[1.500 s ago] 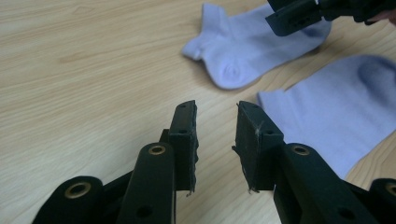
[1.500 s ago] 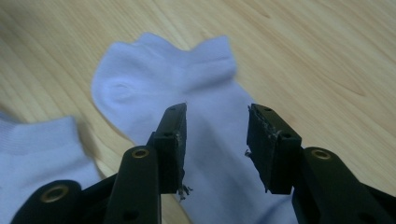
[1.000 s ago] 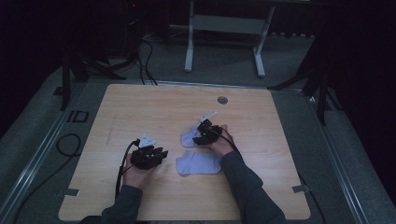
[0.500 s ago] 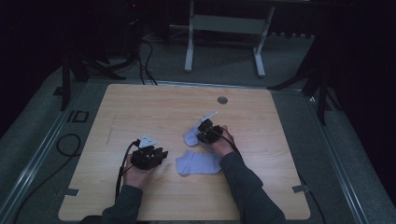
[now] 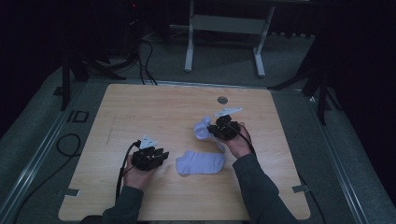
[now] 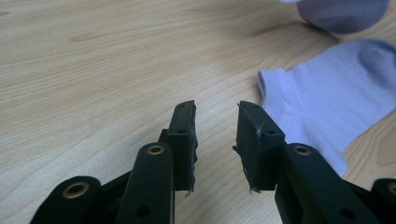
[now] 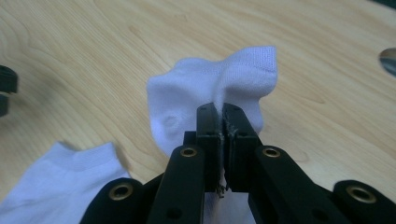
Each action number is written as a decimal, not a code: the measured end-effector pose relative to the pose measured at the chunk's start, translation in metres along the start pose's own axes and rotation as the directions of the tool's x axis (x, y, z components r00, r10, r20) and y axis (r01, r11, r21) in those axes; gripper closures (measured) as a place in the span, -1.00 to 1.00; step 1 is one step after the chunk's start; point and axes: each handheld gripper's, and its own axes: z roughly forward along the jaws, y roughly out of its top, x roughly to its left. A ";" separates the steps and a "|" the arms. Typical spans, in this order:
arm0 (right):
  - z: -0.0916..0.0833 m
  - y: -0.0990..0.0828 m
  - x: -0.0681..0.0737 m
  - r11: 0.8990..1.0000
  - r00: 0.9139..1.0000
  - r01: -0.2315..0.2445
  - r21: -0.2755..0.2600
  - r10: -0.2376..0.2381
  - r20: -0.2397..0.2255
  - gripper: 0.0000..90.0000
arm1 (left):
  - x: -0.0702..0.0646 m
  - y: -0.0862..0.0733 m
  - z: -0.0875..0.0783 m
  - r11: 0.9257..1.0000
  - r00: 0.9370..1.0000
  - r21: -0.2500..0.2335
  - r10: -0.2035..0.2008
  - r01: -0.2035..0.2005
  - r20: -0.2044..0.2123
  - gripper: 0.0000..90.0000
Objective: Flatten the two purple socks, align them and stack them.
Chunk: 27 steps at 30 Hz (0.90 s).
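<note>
Two white ankle socks are on the wooden table (image 5: 140,107). One sock (image 5: 200,163) (image 6: 327,107) (image 7: 60,177) lies flat near the front middle. My right gripper (image 5: 214,129) (image 7: 220,112) is shut on the second sock (image 5: 202,128) (image 7: 205,93), which hangs bunched from its jaws, lifted off the wood. My left gripper (image 5: 159,154) (image 6: 215,116) rests low on the table just left of the flat sock's cuff, open, with bare wood between its jaws.
A round metal grommet (image 5: 222,100) (image 7: 388,59) sits in the table near the far edge. Beyond the table stands a metal frame (image 5: 224,28) on the floor. Cables (image 5: 65,144) trail off the left side.
The right gripper has lifted the held sock slightly up and away from the flat one. The left gripper has stayed in place.
</note>
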 end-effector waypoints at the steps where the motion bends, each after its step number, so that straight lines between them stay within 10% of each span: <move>1: -0.004 0.000 0.000 1.000 1.000 -0.004 -0.011 0.004 -0.003 0.92 | 0.000 0.000 0.000 1.000 1.000 0.000 0.000 0.000 0.000 0.49; 14: -0.055 -0.005 0.024 0.994 1.000 0.029 -0.105 -0.030 -0.007 0.91 | -0.007 -0.001 -0.002 1.000 1.000 -0.004 0.013 -0.013 0.014 0.49; 27: -0.046 -0.021 0.041 0.996 0.999 0.040 -0.079 -0.041 -0.012 0.90 | -0.025 -0.001 0.007 0.999 0.997 0.013 0.046 -0.047 0.066 0.49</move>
